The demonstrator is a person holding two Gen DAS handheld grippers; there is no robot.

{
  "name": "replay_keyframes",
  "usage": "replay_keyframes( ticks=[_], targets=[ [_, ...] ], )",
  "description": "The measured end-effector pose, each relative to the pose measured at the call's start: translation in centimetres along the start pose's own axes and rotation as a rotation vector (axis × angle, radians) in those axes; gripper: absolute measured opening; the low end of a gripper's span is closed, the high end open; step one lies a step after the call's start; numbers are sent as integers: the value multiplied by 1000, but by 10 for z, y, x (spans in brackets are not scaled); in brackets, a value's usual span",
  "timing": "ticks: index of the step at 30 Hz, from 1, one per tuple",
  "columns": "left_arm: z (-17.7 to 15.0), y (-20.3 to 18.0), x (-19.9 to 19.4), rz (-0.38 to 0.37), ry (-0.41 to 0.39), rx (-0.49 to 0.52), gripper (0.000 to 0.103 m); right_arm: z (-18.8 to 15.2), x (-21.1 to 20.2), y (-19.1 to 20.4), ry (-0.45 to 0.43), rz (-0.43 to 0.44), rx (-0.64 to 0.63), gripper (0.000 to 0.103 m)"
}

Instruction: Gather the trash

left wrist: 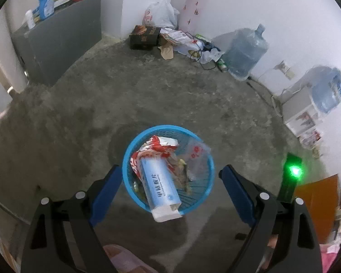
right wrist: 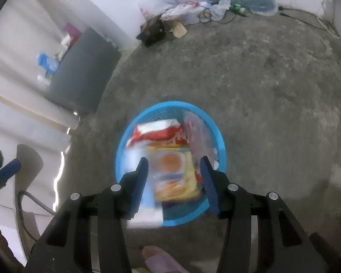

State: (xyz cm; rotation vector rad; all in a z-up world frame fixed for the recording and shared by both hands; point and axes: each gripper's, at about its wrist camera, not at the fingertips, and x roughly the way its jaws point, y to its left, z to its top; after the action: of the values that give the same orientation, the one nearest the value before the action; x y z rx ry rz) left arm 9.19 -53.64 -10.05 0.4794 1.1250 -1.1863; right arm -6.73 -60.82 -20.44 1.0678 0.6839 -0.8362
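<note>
On a bare, mottled concrete floor (left wrist: pixel 147 86), white walls all round. Far corner: a dark box (left wrist: pixel 143 37), a white plastic bag (left wrist: pixel 161 13), loose papers and cables. Right wall: two large blue water jugs (left wrist: pixel 245 52). Left: a grey cabinet (left wrist: pixel 63 38) with clutter on top. The middle of the floor lies open on every side of the blue mesh basket (left wrist: pixel 127 161).

Basket holds a long white-and-blue box (left wrist: pixel 159 182) jutting over the near rim, a red-and-white wrapper (left wrist: pixel 156 145), a clear bag. A blurred yellow packet (right wrist: pixel 177 175) sits between the right gripper (right wrist: pixel 174 166) fingers, jaws parted, not pressing it. Left gripper (left wrist: pixel 170 173) jaws spread wide above the basket, nothing between them.
</note>
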Motion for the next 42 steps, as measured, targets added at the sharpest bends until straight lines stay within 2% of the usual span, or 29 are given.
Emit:
replay_keyframes(
  ticks=[4, 9, 12, 14, 15, 18, 19, 21, 23, 25, 28, 31, 33, 36, 38, 41, 42],
  targets=[
    [-10, 10, -30, 5, -44, -2, 87, -9, -18, 10, -27, -20, -66, 46],
    [-27, 18, -95, -11, -150, -2, 88, -21, -58, 27, -95, -43, -158, 51],
    [-47, 25, -148, 1, -239, 3, 88, -32, -90, 49, -160, -51, -245, 60],
    [-62, 30, -177, 12, -296, -1, 94, -46, -119, 73, -216, -48, -330, 70],
    [-73, 33, -198, 27, -341, -13, 98, -52, -133, 85, -247, -52, -370, 78],
    [-105, 45, -249, 108, -450, -67, 98, -74, -171, 116, -346, -34, -482, 93],
    [-117, 50, -264, 139, -477, -89, 98, -84, -186, 127, -388, -31, -520, 95],
    [-142, 61, -294, 208, -535, -143, 98, -108, -214, 150, -474, -21, -602, 95],
    [-164, 71, -317, 290, -567, -196, 98, -125, -228, 166, -519, -16, -647, 95],
    [-192, 80, -338, 395, -598, -251, 98, -147, -245, 181, -568, 27, -690, 95],
    [-236, 90, -361, 579, -642, -320, 98, -177, -260, 201, -591, 104, -740, 95],
    [-272, 96, -372, 822, -641, -377, 98, -208, -268, 217, -618, 190, -788, 95],
    [-295, 98, -376, 900, -630, -397, 98, -228, -271, 229, -643, 197, -822, 95],
    [-325, 102, -374, 934, -573, -470, 98, -252, -272, 248, -622, 179, -897, 95],
    [-342, 111, -370, 907, -532, -547, 98, -266, -268, 258, -563, 192, -948, 95],
    [-368, 115, -356, 872, -470, -653, 97, -283, -256, 270, -439, 141, -1001, 95],
    [-375, 114, -350, 868, -443, -678, 97, -285, -249, 271, -373, 136, -1016, 95]
  ],
)
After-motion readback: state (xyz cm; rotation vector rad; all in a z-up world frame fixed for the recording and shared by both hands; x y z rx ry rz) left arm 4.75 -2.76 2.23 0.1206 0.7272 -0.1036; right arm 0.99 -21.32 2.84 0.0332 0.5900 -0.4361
